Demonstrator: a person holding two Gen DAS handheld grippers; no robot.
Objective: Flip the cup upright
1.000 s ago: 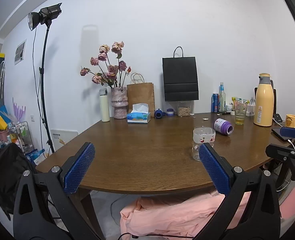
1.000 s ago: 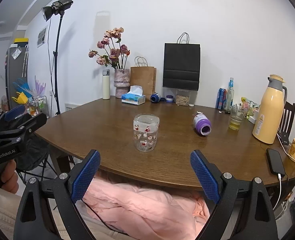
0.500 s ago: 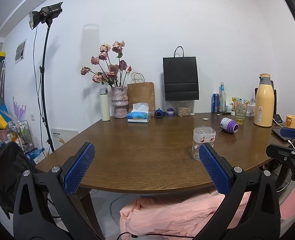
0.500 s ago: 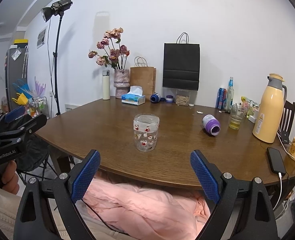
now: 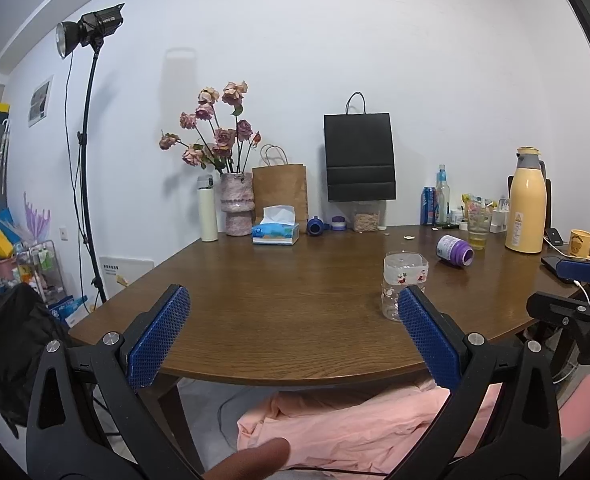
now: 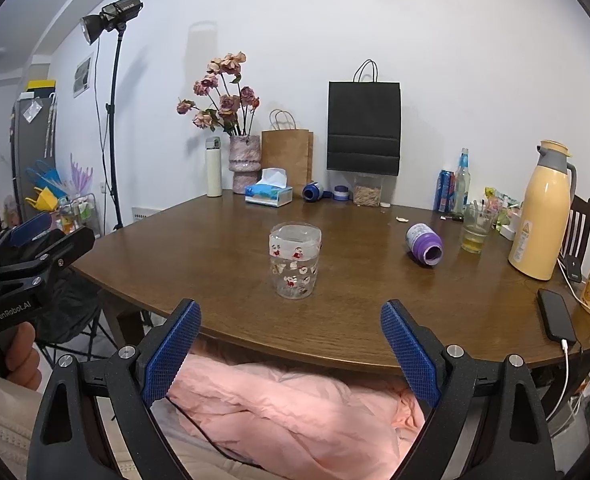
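Brown wooden table observed. Purple-and-white cup found lying on side, well apart from both tools. Left gripper, right gripper spread wide, nothing grasped. Righting judged outstanding; reach toward cup required.

Both wrist fisheyes sit off the near edge of the table, level, facing the far wall. Left view stands further left; both share the black bag.

On the counter: two paper bags, one black, one brown; one patterned clear cup; one purple cup lying sideways; one yellow thermos jug; one tissue box.
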